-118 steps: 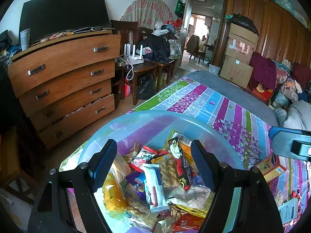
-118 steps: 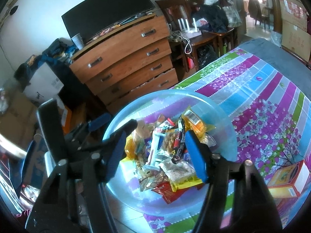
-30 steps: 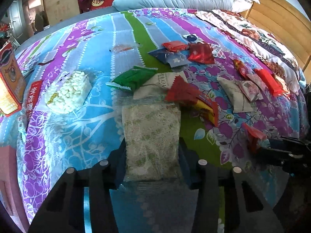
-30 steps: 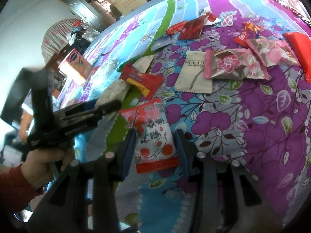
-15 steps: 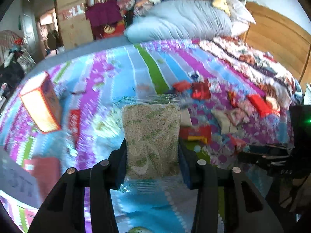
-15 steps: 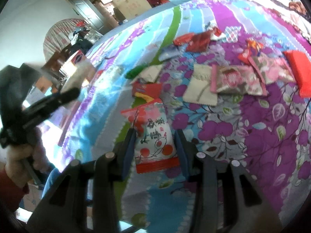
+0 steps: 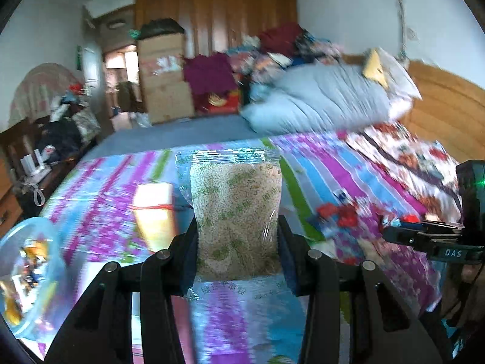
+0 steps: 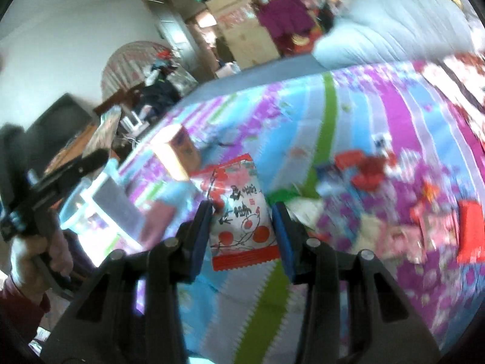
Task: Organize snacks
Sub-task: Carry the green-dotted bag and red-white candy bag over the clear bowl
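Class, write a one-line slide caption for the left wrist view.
Left tool grips a clear grain-snack packet above the striped bedspread.

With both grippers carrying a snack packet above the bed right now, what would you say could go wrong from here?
1. The left gripper pinches the clear grain packet only at its lower part; the tall top could flop or slip out.
2. The right gripper holds the red-and-white packet by its sides, so the smooth wrapper might slide free.
3. The blue tub sits at the bed's edge; a careless drop could miss it or nudge it off.
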The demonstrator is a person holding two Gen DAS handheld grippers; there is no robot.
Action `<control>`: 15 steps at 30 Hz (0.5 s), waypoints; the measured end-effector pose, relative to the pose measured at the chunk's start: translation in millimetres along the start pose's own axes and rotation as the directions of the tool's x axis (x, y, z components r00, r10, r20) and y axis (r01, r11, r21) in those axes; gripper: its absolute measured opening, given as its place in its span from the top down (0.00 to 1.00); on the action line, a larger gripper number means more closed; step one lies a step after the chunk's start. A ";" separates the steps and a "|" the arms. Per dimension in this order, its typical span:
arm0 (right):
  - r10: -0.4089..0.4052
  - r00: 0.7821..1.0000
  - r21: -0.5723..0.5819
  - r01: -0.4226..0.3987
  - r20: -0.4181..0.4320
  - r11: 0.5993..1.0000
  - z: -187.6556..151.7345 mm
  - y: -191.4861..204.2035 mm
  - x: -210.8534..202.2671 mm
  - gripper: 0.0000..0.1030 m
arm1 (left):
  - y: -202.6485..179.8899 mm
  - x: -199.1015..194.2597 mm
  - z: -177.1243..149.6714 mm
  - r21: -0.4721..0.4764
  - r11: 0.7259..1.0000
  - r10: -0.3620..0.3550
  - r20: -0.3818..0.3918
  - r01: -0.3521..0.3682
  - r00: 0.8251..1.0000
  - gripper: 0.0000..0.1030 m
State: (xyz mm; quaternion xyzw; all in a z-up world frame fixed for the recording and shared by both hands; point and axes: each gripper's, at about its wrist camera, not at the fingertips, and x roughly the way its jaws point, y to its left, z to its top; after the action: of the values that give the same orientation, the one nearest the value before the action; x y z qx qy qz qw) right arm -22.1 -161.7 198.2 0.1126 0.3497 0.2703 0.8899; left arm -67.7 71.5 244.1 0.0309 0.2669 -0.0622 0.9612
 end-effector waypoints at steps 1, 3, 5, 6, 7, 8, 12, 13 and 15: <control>0.011 1.000 -0.023 -0.010 0.010 1.000 10.2 14.1 2.3 0.59 | 12.1 -7.4 3.2 -0.014 1.000 0.023 0.012 -0.023 1.000 0.54; 0.033 0.999 -0.057 -0.032 0.023 0.998 24.6 34.9 6.7 0.59 | 38.6 -21.4 7.9 -0.050 0.997 0.064 0.033 -0.063 0.997 0.54; 0.059 0.998 -0.088 -0.056 0.032 0.995 38.7 56.1 13.1 0.59 | 59.7 -33.0 10.7 -0.077 0.993 0.098 0.047 -0.094 0.994 0.55; 0.071 0.997 -0.103 -0.067 0.034 0.992 45.7 67.0 17.6 0.59 | 72.1 -39.3 12.1 -0.095 0.989 0.118 0.055 -0.112 0.991 0.55; 0.082 0.996 -0.116 -0.078 0.034 0.990 51.1 76.4 20.6 0.59 | 86.1 -46.2 13.3 -0.112 0.985 0.136 0.064 -0.129 0.989 0.55; 0.099 0.995 -0.131 -0.094 0.033 0.987 59.1 90.5 25.6 0.59 | 98.4 -52.7 14.4 -0.124 0.982 0.156 0.072 -0.146 0.985 0.55; 0.158 0.987 -0.179 -0.151 0.024 0.972 82.0 139.1 42.3 0.59 | 144.4 -76.7 16.2 -0.164 0.964 0.229 0.097 -0.211 0.969 0.55; 0.173 0.985 -0.197 -0.166 0.021 0.966 87.9 154.8 47.5 0.59 | 160.1 -84.8 15.7 -0.178 0.956 0.254 0.104 -0.233 0.962 0.55; 0.200 0.980 -0.229 -0.191 0.016 0.954 96.8 181.6 55.5 0.59 | 181.8 -94.4 14.9 -0.199 0.945 0.285 0.106 -0.261 0.953 0.55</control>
State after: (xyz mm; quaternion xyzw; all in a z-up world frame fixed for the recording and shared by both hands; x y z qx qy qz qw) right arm 4.8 18.8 308.4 0.0497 0.2864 0.3929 0.8724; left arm -115.6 259.9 310.4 -0.0249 0.1997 0.0947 0.9749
